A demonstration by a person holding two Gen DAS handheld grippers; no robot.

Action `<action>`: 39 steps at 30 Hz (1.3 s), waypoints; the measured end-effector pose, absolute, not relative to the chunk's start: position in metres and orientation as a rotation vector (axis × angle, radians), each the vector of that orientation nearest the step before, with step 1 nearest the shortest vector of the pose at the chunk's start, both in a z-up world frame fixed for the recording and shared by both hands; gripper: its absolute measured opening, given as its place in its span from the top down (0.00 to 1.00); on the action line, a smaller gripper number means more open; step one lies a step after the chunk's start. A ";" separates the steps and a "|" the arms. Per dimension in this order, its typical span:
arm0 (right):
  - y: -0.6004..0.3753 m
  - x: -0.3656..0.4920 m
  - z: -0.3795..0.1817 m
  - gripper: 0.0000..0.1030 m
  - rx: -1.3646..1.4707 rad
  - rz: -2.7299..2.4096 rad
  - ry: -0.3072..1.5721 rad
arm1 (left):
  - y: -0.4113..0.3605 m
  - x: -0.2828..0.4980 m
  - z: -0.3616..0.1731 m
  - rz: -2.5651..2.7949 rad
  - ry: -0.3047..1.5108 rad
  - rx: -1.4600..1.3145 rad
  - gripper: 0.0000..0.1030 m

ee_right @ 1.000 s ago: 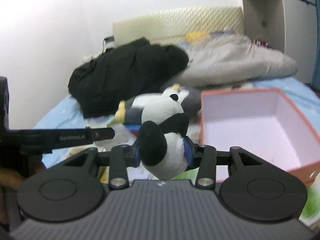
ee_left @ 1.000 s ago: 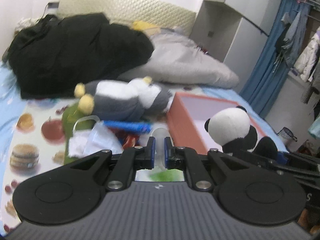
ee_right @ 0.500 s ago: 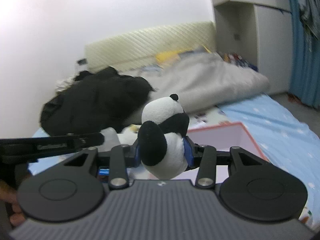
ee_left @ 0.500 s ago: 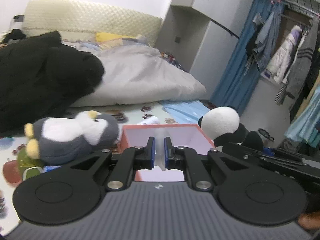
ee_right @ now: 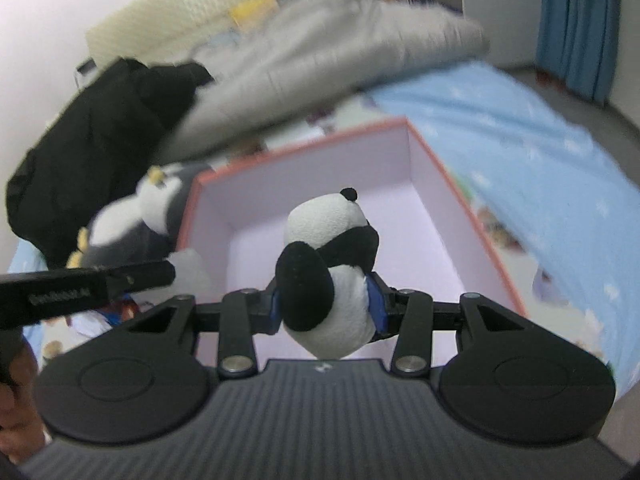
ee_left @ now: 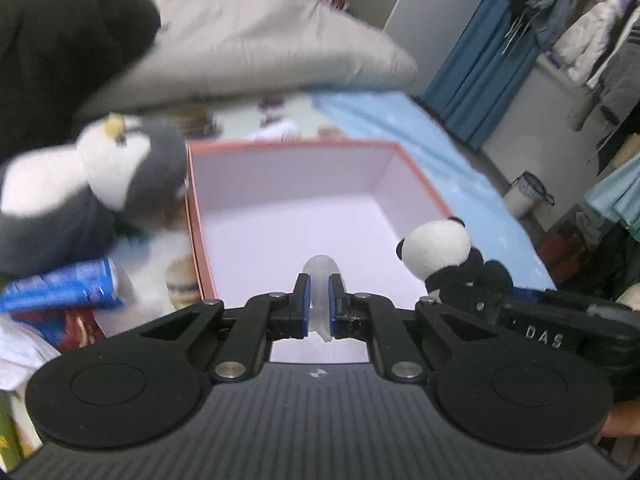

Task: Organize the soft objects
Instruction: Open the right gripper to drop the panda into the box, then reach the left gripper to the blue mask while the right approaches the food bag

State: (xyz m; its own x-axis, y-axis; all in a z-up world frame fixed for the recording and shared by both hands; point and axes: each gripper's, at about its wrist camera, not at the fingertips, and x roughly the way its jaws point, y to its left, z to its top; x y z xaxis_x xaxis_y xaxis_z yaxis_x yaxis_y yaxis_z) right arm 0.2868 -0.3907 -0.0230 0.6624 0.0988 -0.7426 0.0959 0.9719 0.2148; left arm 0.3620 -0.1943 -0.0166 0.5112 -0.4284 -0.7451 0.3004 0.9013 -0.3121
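My left gripper [ee_left: 319, 304] is shut on a small translucent white soft piece [ee_left: 320, 276], low over the near edge of the open box [ee_left: 280, 176], which is lilac inside with a red rim. My right gripper [ee_right: 326, 308] is shut on a black-and-white panda plush [ee_right: 328, 264], also held over the box [ee_right: 312, 176]. In the left wrist view the panda [ee_left: 436, 252] hangs at the box's right side. A grey-and-white penguin plush [ee_left: 100, 184] lies against the box's left wall. The left gripper [ee_right: 172, 272] shows at the left of the right wrist view.
The box stands on a bed with a blue printed sheet [ee_right: 520, 128]. A black garment [ee_left: 60, 40] and a grey duvet [ee_left: 260, 48] are heaped behind it. A blue packet [ee_left: 60, 288] and other clutter lie left of the box. A blue curtain [ee_left: 480, 60] and hanging clothes are to the right.
Both grippers have swung across the bed to above the box and tipped downward, so its inside now fills the views. Each keeps its hold.
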 end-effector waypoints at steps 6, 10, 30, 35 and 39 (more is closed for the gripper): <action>-0.398 0.287 -0.053 0.56 0.250 -0.005 0.916 | -0.198 0.369 -0.038 -0.434 0.991 -0.121 0.89; -0.401 0.286 -0.054 0.53 0.266 0.005 0.911 | -0.198 0.368 -0.036 -0.436 0.983 -0.093 0.74; -0.353 0.202 0.039 0.52 0.192 0.099 0.542 | -0.127 0.263 0.059 -0.440 0.656 -0.079 0.68; -0.323 0.172 0.048 0.52 0.148 0.147 0.477 | -0.098 0.226 0.065 -0.399 0.603 -0.085 0.68; -0.303 0.151 0.049 0.52 0.134 0.190 0.449 | -0.074 0.199 0.062 -0.360 0.585 -0.101 0.68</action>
State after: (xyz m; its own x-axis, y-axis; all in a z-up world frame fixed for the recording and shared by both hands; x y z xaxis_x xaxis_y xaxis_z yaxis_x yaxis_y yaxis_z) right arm 0.1505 -0.3033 0.0494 0.8839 0.2110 -0.4174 -0.1523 0.9737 0.1696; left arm 0.1986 -0.0737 0.0622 0.7734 -0.3599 -0.5218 0.3029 0.9330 -0.1946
